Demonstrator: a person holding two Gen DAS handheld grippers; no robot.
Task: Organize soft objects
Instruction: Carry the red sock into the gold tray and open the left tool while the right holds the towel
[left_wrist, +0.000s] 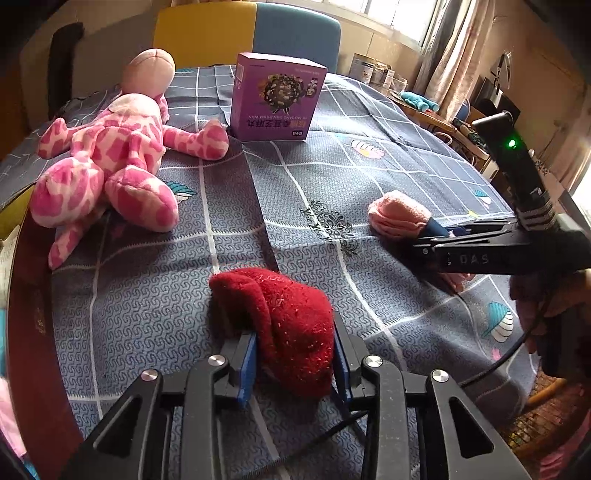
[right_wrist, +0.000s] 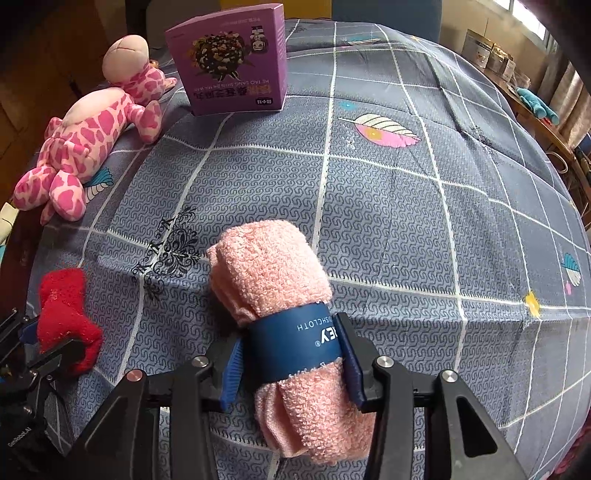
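Note:
My left gripper (left_wrist: 293, 354) is shut on a red fuzzy cloth (left_wrist: 284, 317), low over the blue patterned tablecloth (left_wrist: 221, 229). My right gripper (right_wrist: 291, 354) is shut on a rolled pink washcloth (right_wrist: 273, 280) with a blue paper band (right_wrist: 295, 343). In the left wrist view the right gripper (left_wrist: 436, 232) holds the pink washcloth (left_wrist: 399, 214) at the right. In the right wrist view the red cloth (right_wrist: 66, 314) and left gripper (right_wrist: 40, 343) show at the lower left. A pink spotted plush toy (left_wrist: 107, 155) lies at the far left, also in the right wrist view (right_wrist: 88, 129).
A purple box (left_wrist: 275, 99) stands at the back of the table next to the plush toy's arm, also seen in the right wrist view (right_wrist: 232, 59). A yellow and blue chair back (left_wrist: 247, 33) is behind the table. A cluttered side table (left_wrist: 424, 107) stands at the right.

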